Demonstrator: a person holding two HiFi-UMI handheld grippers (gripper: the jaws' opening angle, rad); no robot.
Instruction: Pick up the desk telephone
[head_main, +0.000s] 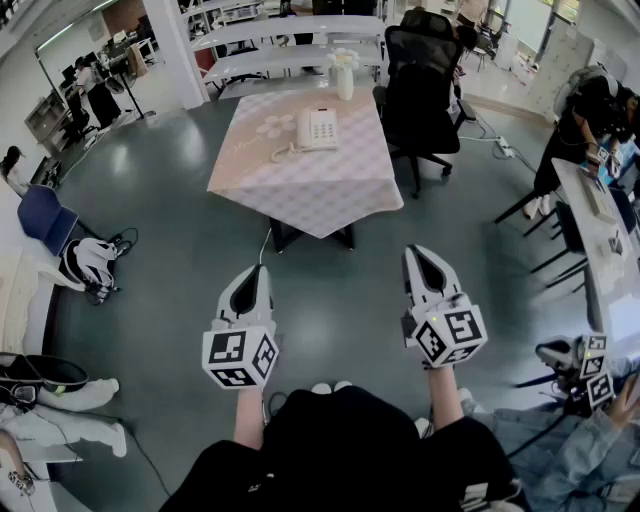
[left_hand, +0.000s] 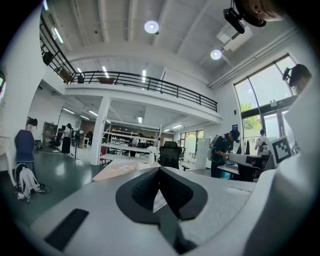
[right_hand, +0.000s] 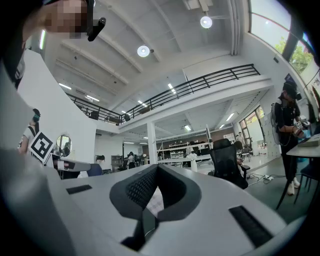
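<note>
Only in the head view, desk telephone (head_main: 318, 128) atop checked tablecloth (head_main: 312, 188).

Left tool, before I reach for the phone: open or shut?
Shut: the left tool shows its jaws meeting at the tips, nothing between them; the desk telephone sits far off on the table.

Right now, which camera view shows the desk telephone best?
The head view. It looks down on the desk telephone, white, lying whole on the table with the checked cloth. The two gripper views look level over their own jaws; the telephone cannot be made out in either.
</note>
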